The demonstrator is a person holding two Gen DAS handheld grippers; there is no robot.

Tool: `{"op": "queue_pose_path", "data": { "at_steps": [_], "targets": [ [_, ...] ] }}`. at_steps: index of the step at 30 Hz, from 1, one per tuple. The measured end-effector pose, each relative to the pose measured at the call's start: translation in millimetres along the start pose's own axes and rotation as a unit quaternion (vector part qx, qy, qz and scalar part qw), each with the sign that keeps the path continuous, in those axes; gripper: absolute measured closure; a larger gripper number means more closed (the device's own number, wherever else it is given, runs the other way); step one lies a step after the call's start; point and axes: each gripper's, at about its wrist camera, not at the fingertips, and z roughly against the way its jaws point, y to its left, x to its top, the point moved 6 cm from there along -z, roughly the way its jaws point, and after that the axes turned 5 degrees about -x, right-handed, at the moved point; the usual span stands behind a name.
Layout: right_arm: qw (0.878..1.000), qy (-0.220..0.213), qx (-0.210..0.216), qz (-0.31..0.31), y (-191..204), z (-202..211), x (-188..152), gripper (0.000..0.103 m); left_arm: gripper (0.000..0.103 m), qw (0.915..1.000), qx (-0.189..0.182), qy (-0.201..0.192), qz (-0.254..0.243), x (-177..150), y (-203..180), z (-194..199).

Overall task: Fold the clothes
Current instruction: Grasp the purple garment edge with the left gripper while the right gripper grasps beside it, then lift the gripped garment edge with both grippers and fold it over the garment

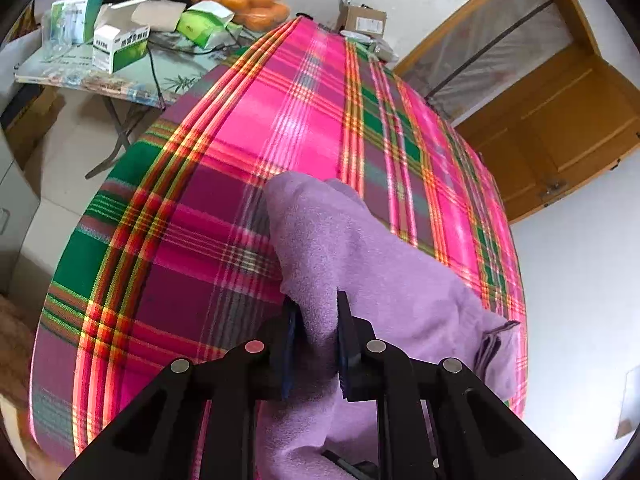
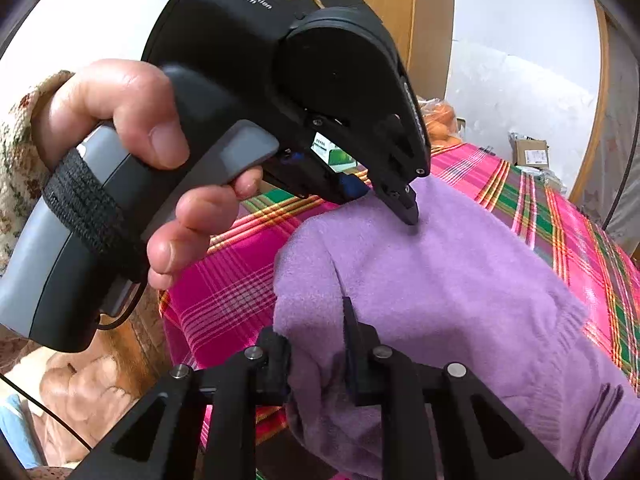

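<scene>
We saw the lilac fleece garment (image 1: 360, 264) lying bunched on the pink plaid bedspread (image 1: 224, 184). Our left claw (image 1: 316, 344) had clenched a fold of it between both fingers. Our right claw (image 2: 316, 352) pinched another fold nearby. A side table (image 1: 132, 76) with boxes stood beyond the bed.

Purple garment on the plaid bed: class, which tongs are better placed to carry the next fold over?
Probably the right tongs: they pinch the purple garment at its near edge. The left tongs grip it mid-cloth, suiting an anchor.
</scene>
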Motion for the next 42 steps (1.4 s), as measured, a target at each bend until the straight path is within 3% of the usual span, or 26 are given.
{"op": "queue_pose_path", "data": {
  "at_steps": [7, 22, 42],
  "targets": [
    [1.0, -0.022, -0.012, -0.009, 11, 43, -17, 0.083, 0.086, 0.9996, -0.014, -0.018, -0.013, 0, -25, 15],
    [0.995, -0.073, -0.046, -0.06, -37, 133, -21, 0.083, 0.086, 0.9946, -0.054, -0.038, -0.08, -10, -115, 28],
    [0.978, -0.118, -0.101, -0.139, -90, 228, -46, 0.084, 0.086, 0.983, -0.092, -0.019, -0.158, -32, -230, 2]
  ]
}}
